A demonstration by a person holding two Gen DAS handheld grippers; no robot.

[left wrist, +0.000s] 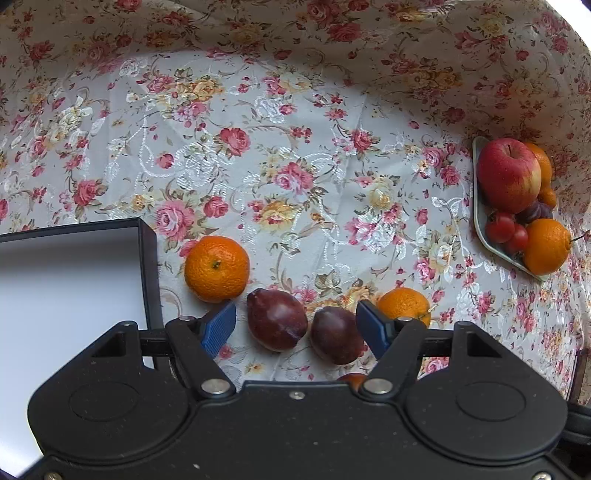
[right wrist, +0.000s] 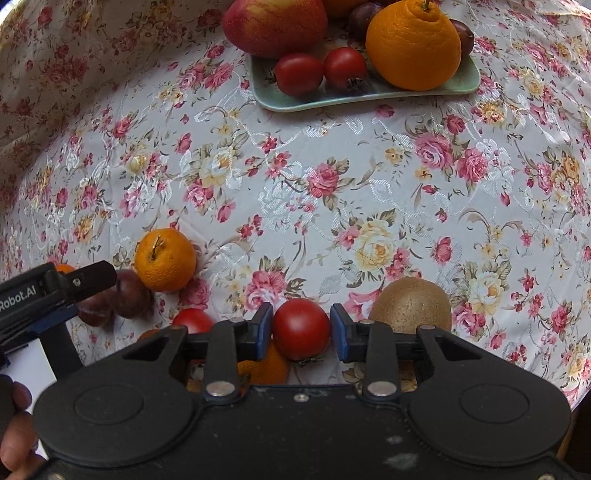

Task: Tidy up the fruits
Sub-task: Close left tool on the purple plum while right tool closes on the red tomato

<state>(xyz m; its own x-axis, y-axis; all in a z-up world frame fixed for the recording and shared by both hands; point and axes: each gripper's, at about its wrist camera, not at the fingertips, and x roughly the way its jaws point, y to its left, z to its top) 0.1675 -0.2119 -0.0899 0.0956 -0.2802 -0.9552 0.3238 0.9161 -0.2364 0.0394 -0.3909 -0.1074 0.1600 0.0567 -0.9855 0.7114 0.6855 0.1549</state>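
Observation:
My left gripper (left wrist: 295, 325) is open above two dark plums (left wrist: 277, 319) (left wrist: 337, 335) lying between its blue fingers, with a tangerine (left wrist: 217, 268) to the left and another (left wrist: 404, 304) to the right. My right gripper (right wrist: 301, 328) has its blue pads on both sides of a red tomato (right wrist: 301, 328) on the cloth; a kiwi (right wrist: 412, 304) lies just right of it, an orange (right wrist: 264, 363) beneath. A green plate (right wrist: 369, 94) at the far side holds an apple (right wrist: 275, 24), two tomatoes (right wrist: 299, 74), a large orange (right wrist: 413, 46) and plums.
A black box with a white inside (left wrist: 66, 288) stands at the left. In the right wrist view the left gripper (right wrist: 55, 291) shows at the left over plums, next to a tangerine (right wrist: 165, 259) and another tomato (right wrist: 192, 320). A flowered cloth (left wrist: 295, 147) covers the table.

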